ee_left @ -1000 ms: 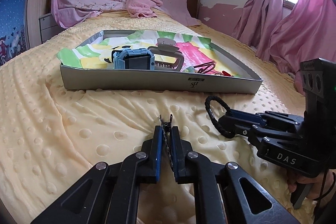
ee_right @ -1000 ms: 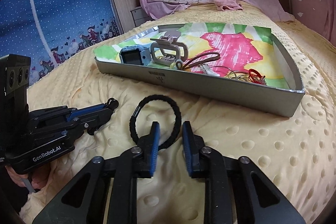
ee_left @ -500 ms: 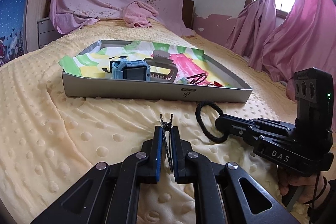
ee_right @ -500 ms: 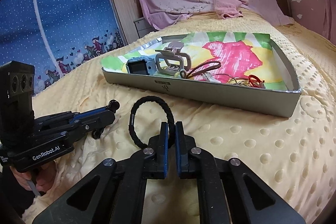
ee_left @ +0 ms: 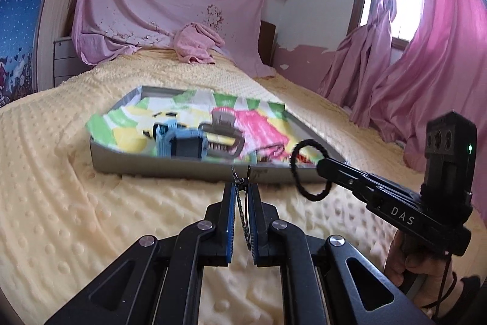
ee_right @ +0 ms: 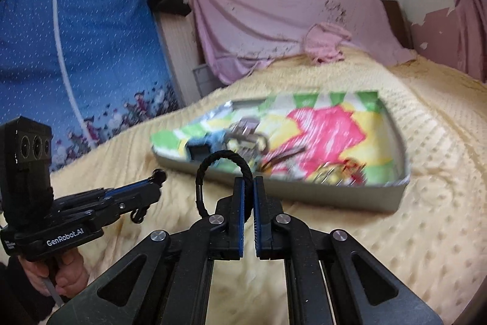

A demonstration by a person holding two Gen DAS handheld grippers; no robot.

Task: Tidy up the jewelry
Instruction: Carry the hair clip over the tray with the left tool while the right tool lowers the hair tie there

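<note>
**A:** What fills the scene, biggest thing first?

**B:** A bed (ee_left: 76, 203) under a bumpy yellow blanket, with bare blanket open on every side of both pairs of tongs. Ahead of them lies a grey tray (ee_left: 188, 165), its near wall facing the tongs and its bright paper lining blurred.

**A:** How are the hands posed?

**B:** Both are raised off the blanket and levelled toward the tray. The left tongs (ee_left: 241, 191) point straight at the near wall. The right tongs (ee_right: 253, 181), seen from the left camera, reach in from the right side, the person's right hand (ee_left: 408, 261) wrapped round the grip below.

**A:** And what are the tongs doing?

**B:** The left tongs are pinched on a thin dark chain (ee_left: 242, 203) that stands upright between the pads, its clasp end poking above the tips. The right tongs are pressed onto a black braided hair tie (ee_right: 223, 169), whose loop arches up and to the left of the tips, clear of the blanket.

**A:** What sits in the tray?

**B:** A blue watch (ee_left: 182, 143), a grey claw clip (ee_left: 223, 136) and a tangle of smaller pieces at the right end, too blurred to name.
</note>
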